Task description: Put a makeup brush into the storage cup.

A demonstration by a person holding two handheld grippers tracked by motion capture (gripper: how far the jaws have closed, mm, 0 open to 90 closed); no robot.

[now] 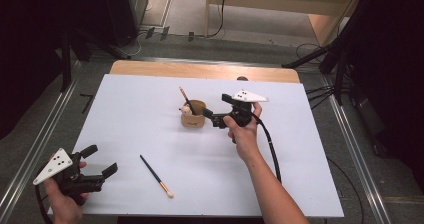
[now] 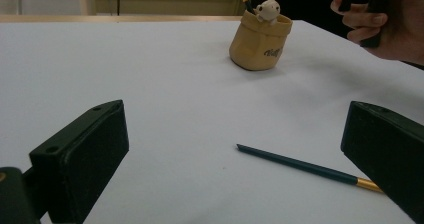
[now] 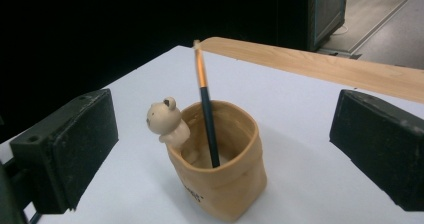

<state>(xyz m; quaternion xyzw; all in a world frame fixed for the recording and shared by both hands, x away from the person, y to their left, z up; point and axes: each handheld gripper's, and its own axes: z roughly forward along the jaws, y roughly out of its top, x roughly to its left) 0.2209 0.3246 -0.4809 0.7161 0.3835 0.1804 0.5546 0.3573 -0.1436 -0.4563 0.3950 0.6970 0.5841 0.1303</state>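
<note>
Brush (image 1: 156, 176) lies flat near left gripper (image 1: 102, 161), jaws spread; best pinched mid-handle. Right gripper (image 1: 214, 110), also spread, hovers just beside holder (image 1: 193, 121) with one brush inside.

A pen holder (image 1: 193, 115) stands on the table (image 1: 150, 109) a little behind its middle. 1 brush (image 1: 187, 100) stands inside it, leaning toward the far left, and a small bear figure (image 1: 186, 110) sits at the holder's left rim. A 2nd brush (image 1: 156, 176) lies flat on the table in front of the holder, nearer the person and slightly left, well apart from it. The right gripper (image 1: 216, 110) hangs just right of the holder, jaws spread on either side of it. The left gripper (image 1: 99, 161) sits at the near left corner, left of the lying brush, jaws apart.
</note>
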